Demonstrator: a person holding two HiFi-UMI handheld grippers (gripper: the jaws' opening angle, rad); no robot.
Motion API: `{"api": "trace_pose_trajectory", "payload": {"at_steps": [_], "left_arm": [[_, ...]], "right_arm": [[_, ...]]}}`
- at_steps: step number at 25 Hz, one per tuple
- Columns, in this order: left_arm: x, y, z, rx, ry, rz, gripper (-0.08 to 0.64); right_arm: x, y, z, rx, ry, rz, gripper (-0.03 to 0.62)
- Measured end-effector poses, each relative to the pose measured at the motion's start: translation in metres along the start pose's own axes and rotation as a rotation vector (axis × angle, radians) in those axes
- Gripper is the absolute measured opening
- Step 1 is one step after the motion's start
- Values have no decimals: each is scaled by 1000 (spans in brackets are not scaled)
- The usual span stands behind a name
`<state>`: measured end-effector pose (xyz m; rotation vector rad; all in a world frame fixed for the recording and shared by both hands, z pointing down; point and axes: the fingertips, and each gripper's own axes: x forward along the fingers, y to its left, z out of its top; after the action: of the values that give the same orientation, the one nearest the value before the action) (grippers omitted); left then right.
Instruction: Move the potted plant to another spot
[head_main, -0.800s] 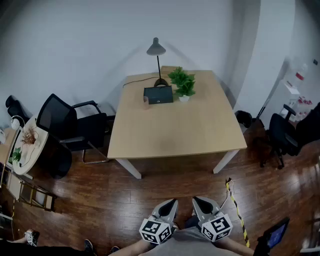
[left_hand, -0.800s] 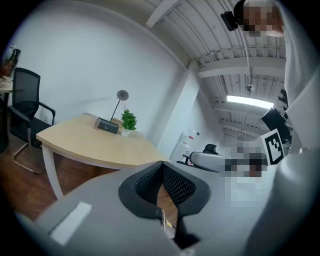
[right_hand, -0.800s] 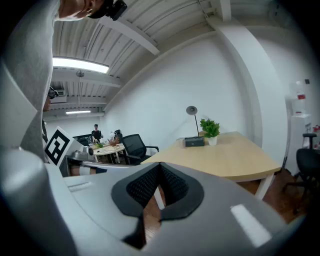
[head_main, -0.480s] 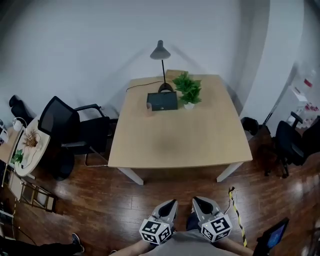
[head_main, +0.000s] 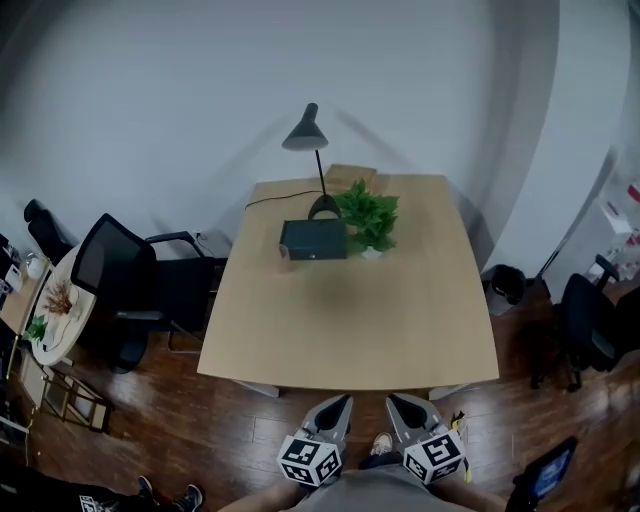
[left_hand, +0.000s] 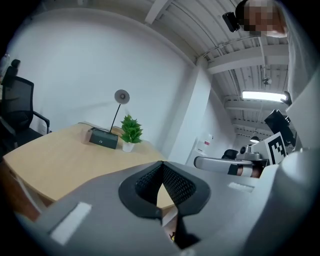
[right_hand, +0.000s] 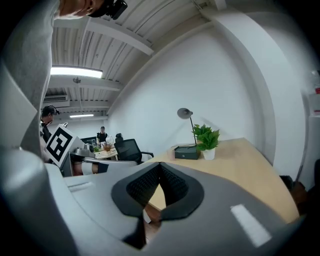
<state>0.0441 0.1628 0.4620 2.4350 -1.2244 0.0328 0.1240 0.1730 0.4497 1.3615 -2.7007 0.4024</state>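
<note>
Table (head_main: 350, 320) edge now lies closer to both grippers than before.
Plant (head_main: 367, 218): green leaves, small white pot, at the table's far side beside a dark box (head_main: 313, 240). Left gripper (head_main: 338, 408) and right gripper (head_main: 397, 406) are side by side, nearly level, jaws closed and empty.

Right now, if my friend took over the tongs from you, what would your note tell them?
Left tongs: shut, empty, short of the table's near edge.
Right tongs: shut, empty, beside the left.
Potted plant: far side of the table, next to the dark box and the lamp.
Done: nothing yet; the plant is untouched.
Left: get closer, grip the pot, set it down on another spot.
</note>
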Motion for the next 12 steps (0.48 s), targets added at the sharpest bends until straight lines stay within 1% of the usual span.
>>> {"api": "trace_pose_trajectory", "payload": {"at_steps": [5,9,12], "left_arm": [[43,5,13,9,-4,27,2],[62,21,16,2,19,40,2],[78,43,18,-6,31,40,2]], "right_arm": [[22,-43,7,14,16,9,6],[44,-59,7,33,33,13,5],[67,-70,7,38,43,5,6]]}}
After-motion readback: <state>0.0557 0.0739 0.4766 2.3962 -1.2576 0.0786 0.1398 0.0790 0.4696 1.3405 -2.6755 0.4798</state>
